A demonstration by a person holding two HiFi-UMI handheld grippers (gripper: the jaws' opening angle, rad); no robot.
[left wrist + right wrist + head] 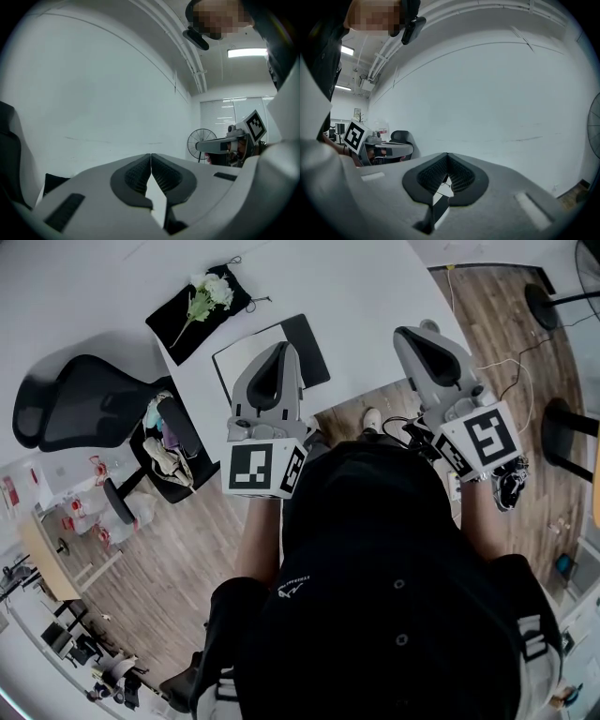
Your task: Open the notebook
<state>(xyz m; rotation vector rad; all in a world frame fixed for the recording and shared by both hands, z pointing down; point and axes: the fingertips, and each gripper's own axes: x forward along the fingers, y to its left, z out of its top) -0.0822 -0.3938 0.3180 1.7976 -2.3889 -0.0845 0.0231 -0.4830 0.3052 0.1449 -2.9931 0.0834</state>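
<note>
Desk (375, 296) below: I'm holding left gripper (284, 349) and right gripper (423, 332) clenched, empty; unclenching one first for the seemingly closed notebook (311, 345) at the near edge.

Notebook (314, 348) lies flat on tabletop (375, 306), near its front edge: white face with dark border, black panel on right.

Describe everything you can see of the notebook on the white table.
The notebook lies flat on the white table, close to the edge nearest the person and askew to it. It is thin and rectangular: the left part looks white with a dark border, the right part plain black. Whether it is open or shut cannot be told. The left gripper hides its middle in the head view; nothing but the table is seen touching it.
</note>
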